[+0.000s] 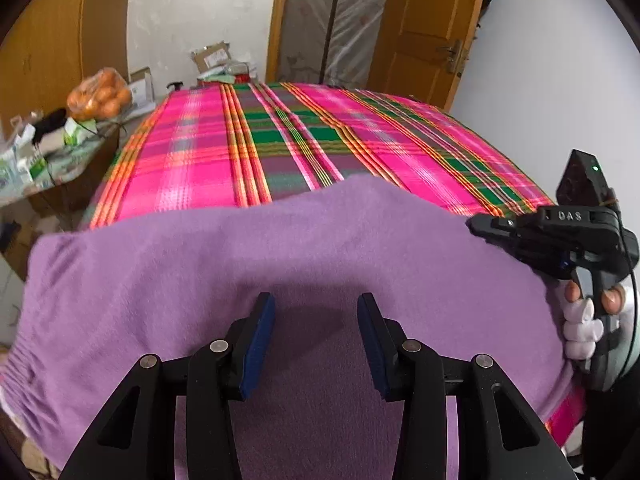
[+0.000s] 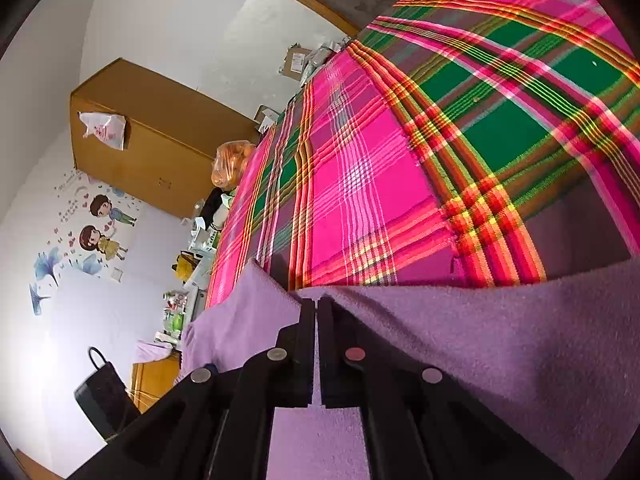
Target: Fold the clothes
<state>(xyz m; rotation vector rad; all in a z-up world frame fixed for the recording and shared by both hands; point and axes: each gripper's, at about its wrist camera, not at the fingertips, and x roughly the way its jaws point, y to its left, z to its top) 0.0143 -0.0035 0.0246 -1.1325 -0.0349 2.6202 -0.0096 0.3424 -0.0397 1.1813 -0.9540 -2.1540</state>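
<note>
My left gripper (image 1: 316,336) hangs with its fingers apart over the purple garment (image 1: 280,248), which lies on the near edge of the bed; my right gripper (image 2: 316,308) has its fingers together, seemingly pinching the garment's far edge. The cloth looks soft, fleecy and limp, so I'd take it by edges and corners. Beyond lie the plaid bedspread (image 1: 280,132), a cluttered side table (image 1: 60,164) and a wooden door (image 1: 424,20).

far half of plaid bedspread (image 1: 248,140) bare: free passage there. near half covered by purple garment (image 1: 280,248). side table (image 1: 76,160) just beside the bed's far-left edge, crowded with boxes and bag of oranges (image 1: 100,94). right gripper (image 1: 486,226) occupies garment's right edge.
</note>
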